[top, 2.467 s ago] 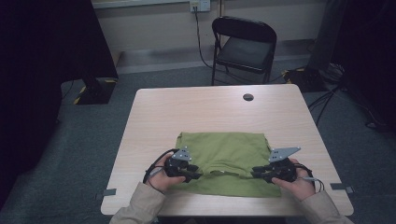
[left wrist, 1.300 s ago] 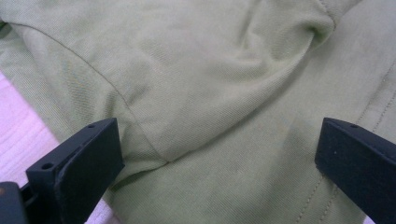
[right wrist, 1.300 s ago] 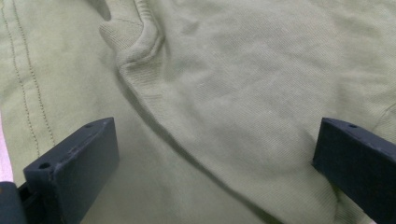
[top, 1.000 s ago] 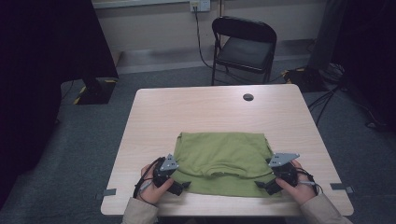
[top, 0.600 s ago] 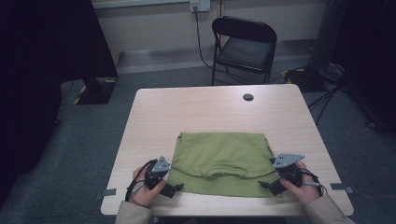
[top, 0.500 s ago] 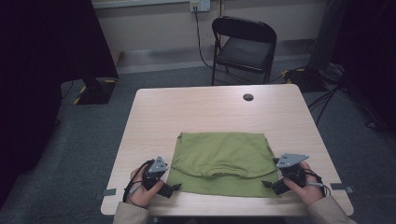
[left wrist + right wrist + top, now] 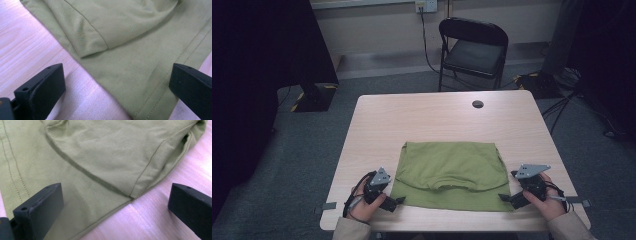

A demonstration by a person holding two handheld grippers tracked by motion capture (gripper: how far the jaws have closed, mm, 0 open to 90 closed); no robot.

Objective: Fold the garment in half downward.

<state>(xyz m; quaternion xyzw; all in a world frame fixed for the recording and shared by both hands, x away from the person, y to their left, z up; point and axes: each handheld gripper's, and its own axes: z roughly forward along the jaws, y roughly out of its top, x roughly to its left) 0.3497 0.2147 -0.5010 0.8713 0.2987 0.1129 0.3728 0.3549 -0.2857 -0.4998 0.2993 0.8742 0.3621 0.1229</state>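
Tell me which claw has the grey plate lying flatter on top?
The right claw. Its grey three-cornered plate lies nearly flat and faces up, while the plate on the left claw is tipped up at a slant beside the green shirt.

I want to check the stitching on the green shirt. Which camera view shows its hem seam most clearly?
The left gripper view: the green shirt is close, and its stitched hem seam runs sharp between the open jaws. The right gripper view shows hem stitching only at its left edge. The high view shows the whole folded shirt, too small for stitches.
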